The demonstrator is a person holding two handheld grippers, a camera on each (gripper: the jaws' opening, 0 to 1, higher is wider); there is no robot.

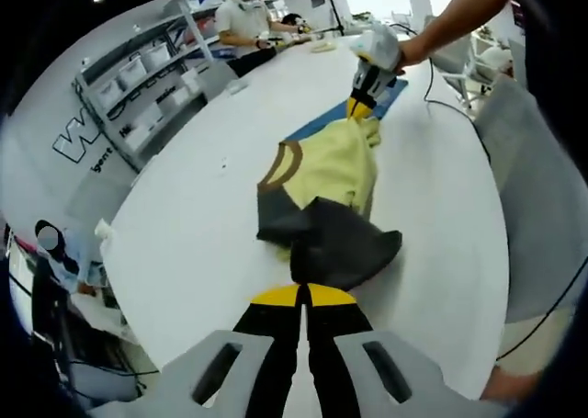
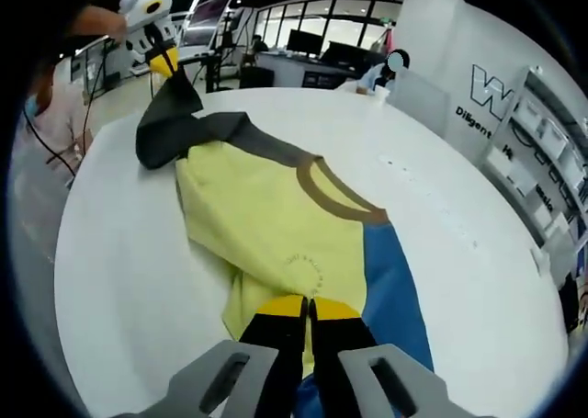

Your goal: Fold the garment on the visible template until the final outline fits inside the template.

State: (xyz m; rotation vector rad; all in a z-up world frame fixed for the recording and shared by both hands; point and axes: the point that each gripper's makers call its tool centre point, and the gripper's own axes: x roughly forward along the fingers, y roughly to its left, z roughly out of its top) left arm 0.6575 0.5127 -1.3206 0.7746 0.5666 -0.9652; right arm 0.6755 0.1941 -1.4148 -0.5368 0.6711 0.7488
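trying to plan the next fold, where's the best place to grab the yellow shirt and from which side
Probably the loose yellow hem edge on the side away from the blue template: it lies flat on the white table, so a low approach from that side could pinch it. The dark sleeve and the near end look already clamped.

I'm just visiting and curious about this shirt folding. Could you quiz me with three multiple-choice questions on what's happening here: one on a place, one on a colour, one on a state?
1. Where does the blue template lie?
A. under the shirt
B. on a shelf
C. on the floor

2. What colour is the shirt's collar band?
A. red
B. brown
C. white

3. What are the left tongs doing?
A. hanging open
B. shut on the dark sleeve
C. resting on bare table

Answers: 1 A, blue shows beneath the yellow T-shirt on the white table. 2 B, the neck ring is brown. 3 B, their tips pinch the dark cloth; the right tongs pinch the yellow hem.
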